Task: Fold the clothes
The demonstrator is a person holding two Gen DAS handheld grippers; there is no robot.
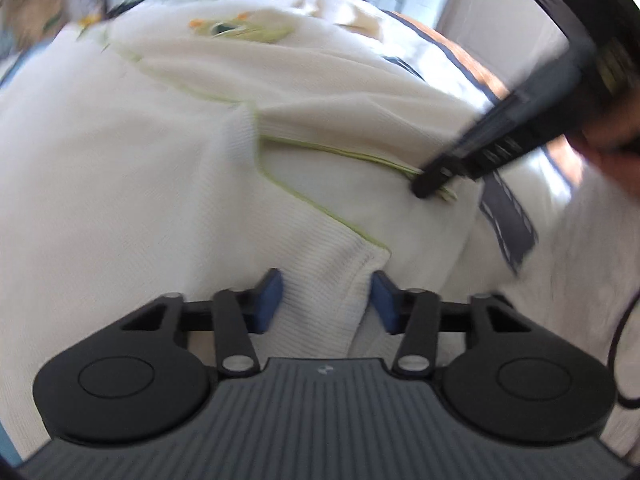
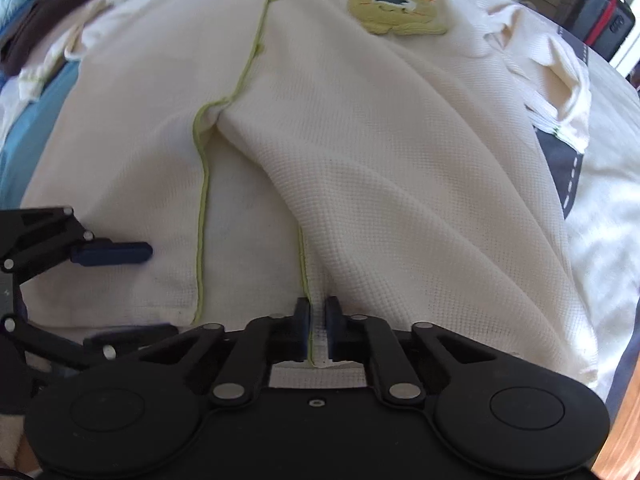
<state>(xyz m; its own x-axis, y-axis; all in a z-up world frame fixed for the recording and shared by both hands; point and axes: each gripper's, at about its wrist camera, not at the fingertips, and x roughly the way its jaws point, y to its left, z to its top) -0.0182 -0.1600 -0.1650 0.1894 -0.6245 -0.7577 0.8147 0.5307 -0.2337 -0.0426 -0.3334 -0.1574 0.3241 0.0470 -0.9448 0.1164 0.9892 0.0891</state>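
A cream garment with green piping and a frog patch lies spread on a bed, its hem nearest both cameras. The right gripper is clenched on the hem edge just on the frog side of the piping, with a sliver of fabric and green trim pinched between its pads. The left gripper, on the far side of the piping from the frog, straddles a corner of the hem; its jaws stand apart with cloth between them, and the pads do not appear to press yet, so it reads as released.

The step looks like taking both bottom corners before carrying the hem up toward the frog. To do it well, I would have the left jaws close fully on the corner first, catching both layers, then lift both grips evenly so the piping stays straight and the fold lands square.
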